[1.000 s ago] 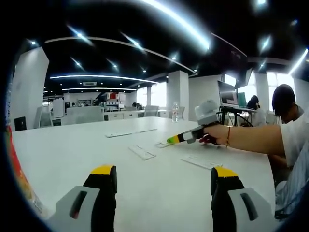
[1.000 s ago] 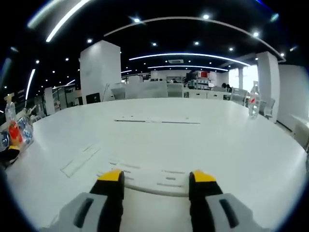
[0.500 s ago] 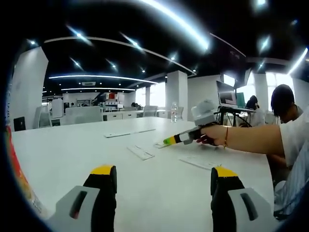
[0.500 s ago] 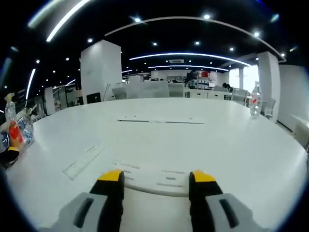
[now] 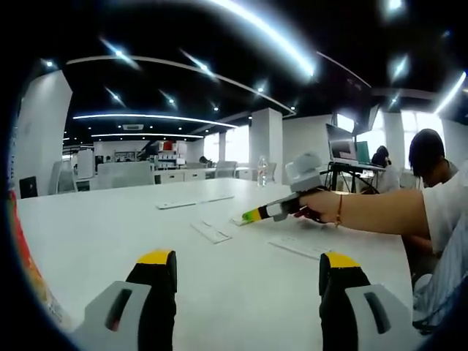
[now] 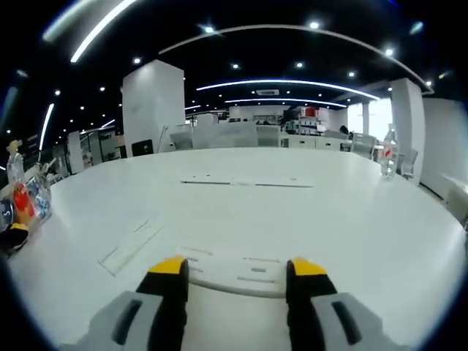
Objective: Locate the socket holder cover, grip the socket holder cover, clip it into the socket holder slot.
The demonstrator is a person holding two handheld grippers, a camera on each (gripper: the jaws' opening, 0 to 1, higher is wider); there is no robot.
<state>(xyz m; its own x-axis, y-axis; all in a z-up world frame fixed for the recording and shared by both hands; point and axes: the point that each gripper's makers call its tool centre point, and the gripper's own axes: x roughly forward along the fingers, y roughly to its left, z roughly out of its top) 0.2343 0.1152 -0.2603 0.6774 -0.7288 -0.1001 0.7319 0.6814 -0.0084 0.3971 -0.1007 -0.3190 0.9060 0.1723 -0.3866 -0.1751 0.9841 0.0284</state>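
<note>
My right gripper (image 6: 238, 267) is shut on a flat white socket holder cover (image 6: 235, 273), which spans the gap between its yellow-tipped jaws just above the white table (image 6: 351, 212). In the left gripper view the right gripper (image 5: 249, 215) comes in from the right in a person's hand (image 5: 319, 204), its tip low over the table with the cover (image 5: 239, 219) at its end. Another white flat strip (image 6: 132, 244) lies to the left, and a long thin one (image 6: 247, 181) farther off. My left gripper (image 5: 248, 260) hangs open over bare table.
More white flat pieces (image 5: 210, 232) (image 5: 300, 248) lie on the table. A water bottle (image 6: 387, 157) stands at the far right. Bottles and packets (image 6: 22, 196) crowd the left edge. A seated person (image 5: 433, 161) and a monitor (image 5: 342, 142) are at the right.
The right gripper has moved a little to the left across the table, carrying the cover with it. My left gripper has stayed still and open.
</note>
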